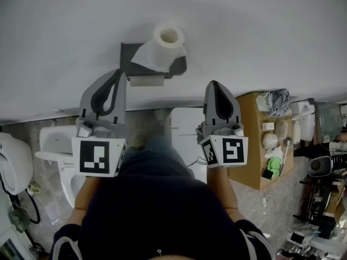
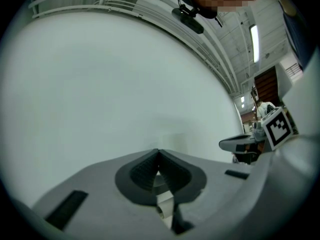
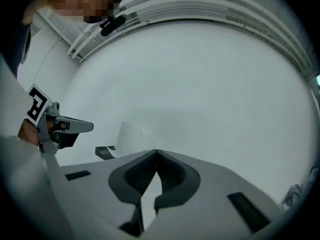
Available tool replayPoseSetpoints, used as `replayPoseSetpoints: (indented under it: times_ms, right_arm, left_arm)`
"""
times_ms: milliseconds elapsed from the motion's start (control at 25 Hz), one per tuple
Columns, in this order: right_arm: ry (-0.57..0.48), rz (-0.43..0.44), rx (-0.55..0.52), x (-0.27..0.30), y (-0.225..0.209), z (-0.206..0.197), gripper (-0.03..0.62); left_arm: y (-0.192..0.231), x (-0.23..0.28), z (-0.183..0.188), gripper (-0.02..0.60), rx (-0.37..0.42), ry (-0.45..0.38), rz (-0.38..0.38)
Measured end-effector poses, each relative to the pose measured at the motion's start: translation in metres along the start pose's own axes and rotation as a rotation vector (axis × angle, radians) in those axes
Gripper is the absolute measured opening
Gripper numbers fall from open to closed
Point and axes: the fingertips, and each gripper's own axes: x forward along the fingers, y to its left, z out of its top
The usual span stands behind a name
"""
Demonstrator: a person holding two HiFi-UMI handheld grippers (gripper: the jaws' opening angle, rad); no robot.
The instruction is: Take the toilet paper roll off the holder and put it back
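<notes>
A white toilet paper roll (image 1: pixel 168 42) sits on a dark grey holder (image 1: pixel 129 58) fixed to the white wall, with a loose sheet hanging down its front. My left gripper (image 1: pixel 116 72) points at the wall just below and left of the holder, shut and empty. Its tips meet in the left gripper view (image 2: pixel 158 152). Lower and to the right of the roll, my right gripper (image 1: pixel 214 83) is also shut with nothing in it. The right gripper view shows its closed tips (image 3: pixel 156 152), with the roll (image 3: pixel 129 138) and holder (image 3: pixel 105 153) off to their left.
A white toilet (image 1: pixel 57 148) stands at the lower left, with another white fixture (image 1: pixel 13 161) at the left edge. A wooden shelf unit (image 1: pixel 257 145) with small items stands at the right. The wall (image 1: pixel 260 31) fills the upper part.
</notes>
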Motion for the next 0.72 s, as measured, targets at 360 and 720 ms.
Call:
replayPoseSetpoints:
  times_ms: [360, 720]
  right_arm:
    - [-0.023, 0.009, -0.047, 0.001, 0.008, 0.015, 0.017]
    - [-0.040, 0.003, -0.053, -0.002, 0.006, 0.022, 0.015]
  left_arm:
    - [0.000, -0.004, 0.007, 0.002, -0.016, -0.005, 0.009]
    - [-0.007, -0.003, 0.005, 0.002, -0.035, 0.001, -0.004]
